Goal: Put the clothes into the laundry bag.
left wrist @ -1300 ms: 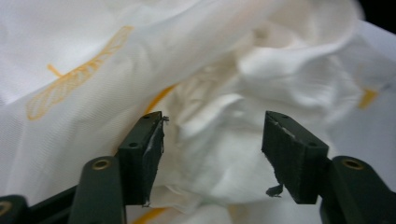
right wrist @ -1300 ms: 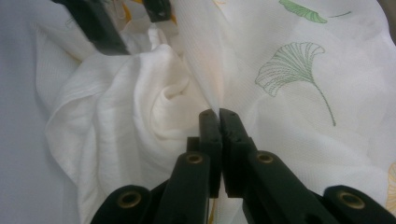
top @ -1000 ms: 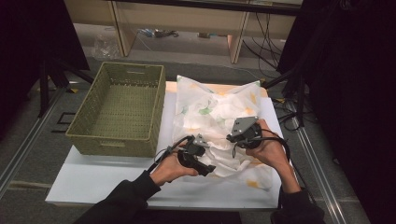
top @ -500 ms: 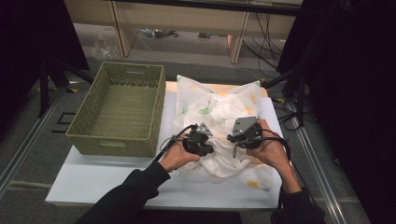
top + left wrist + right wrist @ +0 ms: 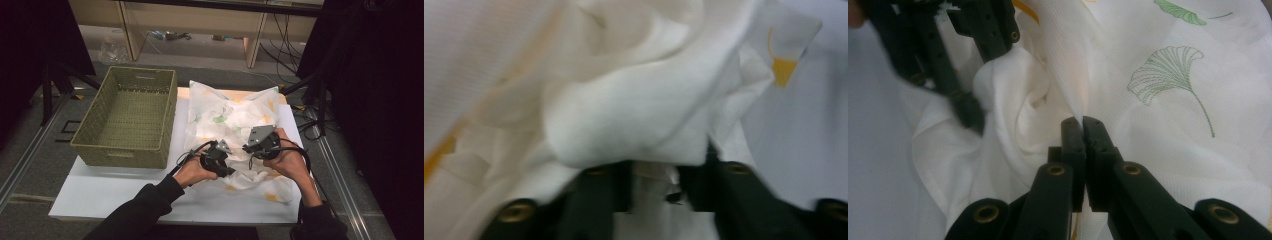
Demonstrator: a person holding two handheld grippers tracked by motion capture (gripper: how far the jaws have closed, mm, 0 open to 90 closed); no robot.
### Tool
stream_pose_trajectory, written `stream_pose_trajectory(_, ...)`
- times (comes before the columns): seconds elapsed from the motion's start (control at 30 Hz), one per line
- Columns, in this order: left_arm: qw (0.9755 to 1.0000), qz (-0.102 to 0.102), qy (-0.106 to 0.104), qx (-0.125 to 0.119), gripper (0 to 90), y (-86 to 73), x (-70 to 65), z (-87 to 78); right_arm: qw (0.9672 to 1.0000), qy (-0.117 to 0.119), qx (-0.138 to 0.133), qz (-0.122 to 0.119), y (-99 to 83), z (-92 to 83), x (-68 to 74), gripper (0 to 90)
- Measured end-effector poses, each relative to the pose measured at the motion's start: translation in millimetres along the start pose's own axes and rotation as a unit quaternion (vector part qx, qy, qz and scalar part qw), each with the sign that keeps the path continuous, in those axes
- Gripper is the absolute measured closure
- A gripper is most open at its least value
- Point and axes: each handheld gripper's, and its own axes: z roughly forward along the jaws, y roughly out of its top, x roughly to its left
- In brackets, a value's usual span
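A white cloth point(image 5: 230, 120) printed with green and yellow leaves lies crumpled on the white table point(image 5: 115, 192). My right gripper point(image 5: 248, 148) is over the cloth's near part. In the right gripper view the right gripper point(image 5: 1082, 122) is shut on a raised fold of the cloth point(image 5: 1168, 100). My left gripper point(image 5: 226, 170) is just to its left, at the cloth's near edge. Its jaws closed a moment ago and have just eased a little; in the left gripper view a bunch of cloth point(image 5: 624, 125) is still pinched in the left gripper point(image 5: 655, 170).
An empty green woven basket point(image 5: 120, 152) stands on the table's left half, right beside the cloth. Bare white tabletop lies in front of the basket and the cloth. Shelving and cables are beyond the far edge, with dark drapes on both sides.
My left hand has slid right, onto the cloth and close to the right gripper, and its jaws have closed on a fold. The right gripper has stayed put.
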Motion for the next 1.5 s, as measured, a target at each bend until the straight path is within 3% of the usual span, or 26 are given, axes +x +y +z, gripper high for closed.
stream_pose_trajectory(0.1,0.9995,-0.014,0.027,-0.001,88.8,6.9,14.9,-5.8,1.0000,-0.002,-0.006,0.005,-1.5,-1.5,-1.6,89.8)
stream_pose_trajectory(0.17,0.9994,0.000,0.034,0.007,88.9,10.7,21.0,-8.2,1.0000,-0.005,-0.004,0.003,-2.1,-2.3,-2.6,89.8)
stream_pose_trajectory(0.2,0.9990,-0.012,0.042,-0.006,89.0,12.5,21.4,-6.9,1.0000,-0.006,-0.004,0.003,-2.0,-2.6,-2.7,89.8)
stream_pose_trajectory(0.23,0.9987,-0.006,0.051,-0.007,88.9,14.8,23.3,-6.8,0.9999,-0.007,-0.004,0.006,-1.5,-3.0,-2.5,89.8)
stream_pose_trajectory(0.27,0.9978,-0.001,0.064,-0.015,88.9,17.2,25.1,-5.3,0.9999,-0.008,-0.004,0.005,-1.1,-3.9,-2.5,89.9)
stream_pose_trajectory(0.37,0.9945,-0.011,0.100,-0.028,88.9,20.8,31.4,2.4,0.9998,-0.015,-0.009,0.004,1.9,-7.7,-1.7,90.0)
stream_pose_trajectory(0.4,0.9939,-0.026,0.101,-0.034,88.8,19.4,34.1,6.6,0.9999,-0.014,-0.010,0.001,2.7,-8.9,-1.3,90.0)
stream_pose_trajectory(0.43,0.9950,-0.030,0.094,-0.014,88.7,16.6,37.2,11.1,0.9999,-0.013,-0.011,0.001,3.0,-9.6,-0.9,90.0)
stream_pose_trajectory(0.5,0.9950,-0.024,0.097,-0.004,88.3,14.0,38.3,16.8,0.9999,-0.008,-0.005,0.001,1.9,-8.7,-1.2,90.0)
stream_pose_trajectory(0.57,0.9950,-0.036,0.093,-0.010,87.8,14.2,39.9,16.2,0.9999,-0.004,0.003,0.016,-0.5,-6.8,1.3,90.0)
stream_pose_trajectory(0.6,0.9949,-0.045,0.089,-0.017,86.4,14.6,38.4,14.6,1.0000,-0.001,0.001,0.000,-1.1,-4.3,-0.7,90.0)
stream_pose_trajectory(0.63,0.9949,-0.058,0.079,-0.022,82.1,14.6,35.6,13.1,0.9999,-0.004,0.006,0.014,-1.9,-3.5,0.4,90.0)
stream_pose_trajectory(0.67,0.9962,-0.059,0.063,-0.012,74.3,14.6,33.2,9.3,0.9998,-0.003,0.008,0.016,-2.4,-2.8,-0.1,90.0)
stream_pose_trajectory(0.73,0.9969,-0.048,0.061,-0.007,63.1,13.2,24.3,-3.2,1.0000,-0.001,0.000,0.003,-2.8,-1.8,-2.3,90.0)
stream_pose_trajectory(0.87,0.9979,-0.035,0.055,0.001,43.7,8.7,9.9,-22.3,1.0000,-0.003,0.000,0.008,-3.9,-2.7,-3.2,90.0)
stream_pose_trajectory(1.0,0.9992,0.005,0.040,0.006,39.3,1.3,-5.3,-35.7,1.0000,-0.003,0.001,0.003,-2.5,-2.2,-1.9,89.9)
stream_pose_trajectory(1.1,0.9982,0.035,0.022,0.043,37.9,-5.6,-7.0,-42.4,1.0000,-0.002,0.000,0.004,-1.9,-3.1,-1.7,89.9)
stream_pose_trajectory(1.23,0.9965,0.033,0.043,0.064,35.4,-14.2,-3.1,-34.0,1.0000,0.001,0.000,0.003,-1.6,-2.3,-1.4,90.0)
stream_pose_trajectory(1.37,0.9961,0.030,0.043,0.071,33.1,-14.3,3.2,-6.6,1.0000,0.001,0.002,0.002,-1.6,-1.0,-1.4,89.9)
stream_pose_trajectory(1.4,0.9964,0.018,0.044,0.071,32.7,-13.5,3.2,1.7,1.0000,0.001,0.002,0.002,-1.6,-0.9,-1.1,89.9)
stream_pose_trajectory(1.43,0.9954,0.035,0.041,0.079,34.6,-11.1,5.2,9.3,1.0000,0.001,0.002,0.001,-1.5,-0.8,-1.1,89.9)
stream_pose_trajectory(1.5,0.9935,0.067,0.058,0.072,57.6,-7.9,7.2,16.8,1.0000,0.001,0.002,0.000,-1.8,-0.6,-1.0,89.9)
